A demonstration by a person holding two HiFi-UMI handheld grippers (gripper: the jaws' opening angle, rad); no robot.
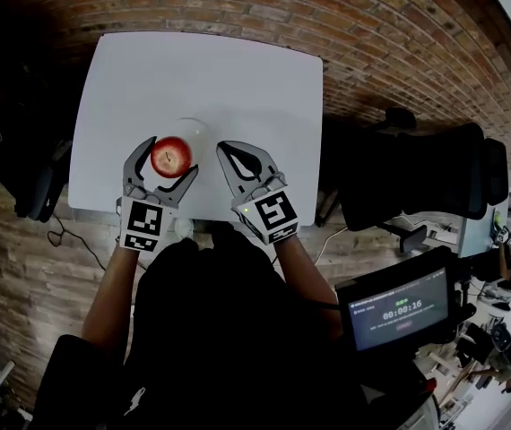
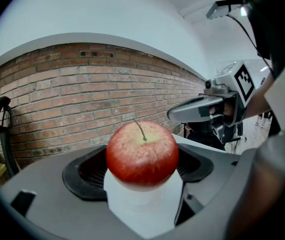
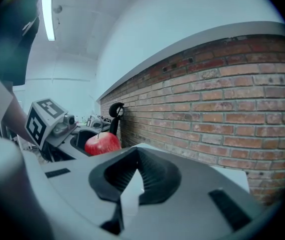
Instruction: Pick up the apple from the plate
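A red apple (image 1: 170, 156) with a short stem sits between the two jaws of my left gripper (image 1: 169, 150), which is shut on the apple. It shows large in the left gripper view (image 2: 142, 154), pressed between the black pads (image 2: 88, 171). A small white plate (image 1: 194, 131) lies on the white table (image 1: 238, 79), just beyond the apple. My right gripper (image 1: 229, 150) is to the right of the apple, apart from it, shut with nothing in it. The right gripper view shows the apple (image 3: 102, 144) off to the left of the right gripper (image 3: 132, 176).
A black office chair (image 1: 417, 177) stands right of the table. A screen showing a timer (image 1: 399, 312) is at the near right. Dark gear (image 1: 27, 177) lies on the brick-patterned floor (image 1: 372, 25) to the left. The grippers are near the table's front edge.
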